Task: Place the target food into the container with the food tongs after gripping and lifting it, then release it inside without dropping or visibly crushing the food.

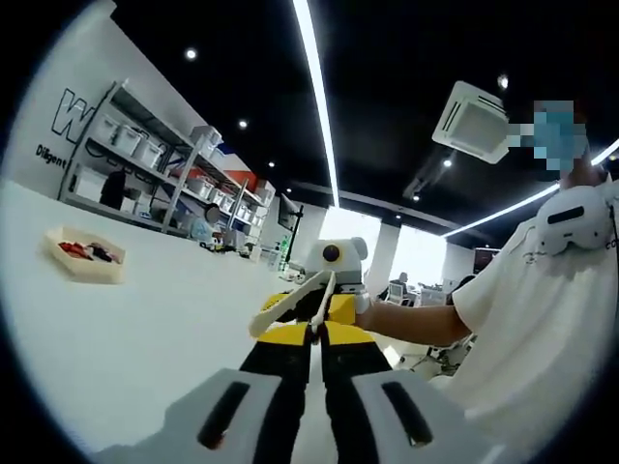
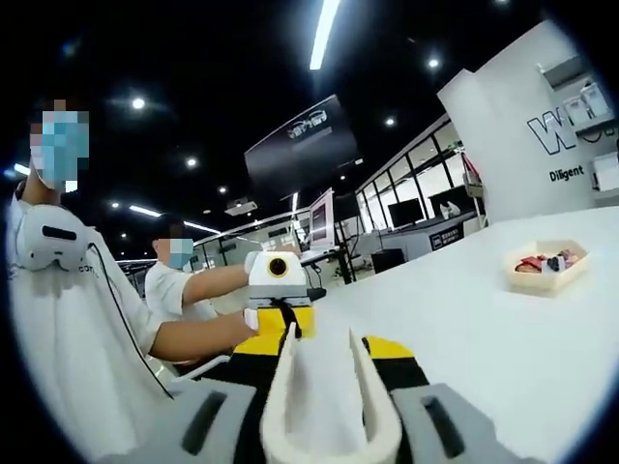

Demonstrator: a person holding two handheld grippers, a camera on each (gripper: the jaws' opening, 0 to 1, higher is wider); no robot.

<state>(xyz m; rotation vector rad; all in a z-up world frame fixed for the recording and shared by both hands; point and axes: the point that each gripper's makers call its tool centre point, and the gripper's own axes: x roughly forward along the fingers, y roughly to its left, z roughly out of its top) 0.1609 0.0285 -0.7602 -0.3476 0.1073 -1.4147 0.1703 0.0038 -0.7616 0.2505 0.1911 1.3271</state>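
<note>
Cream food tongs (image 2: 279, 387) stand between the fingers of my right gripper (image 2: 324, 350), which is shut on their bent end; both arms point forward and stand apart. A shallow cream container (image 2: 546, 263) with red and dark food pieces sits far off on the white table (image 2: 464, 329). In the left gripper view the same container (image 1: 85, 253) lies at the left, and the tongs (image 1: 290, 307) show just past my left gripper (image 1: 317, 333), whose yellow-tipped fingers are shut with nothing between them. The two grippers face each other; my left gripper (image 2: 276, 324) hangs ahead of the tongs.
A person in a white shirt (image 1: 542, 319) holds both grippers, forearm (image 1: 416, 319) stretched over the table edge. Another seated person (image 2: 179, 280) is behind. Shelving with boxes (image 1: 145, 164) lines the wall beyond the table. Desks and monitors (image 2: 406, 213) stand further back.
</note>
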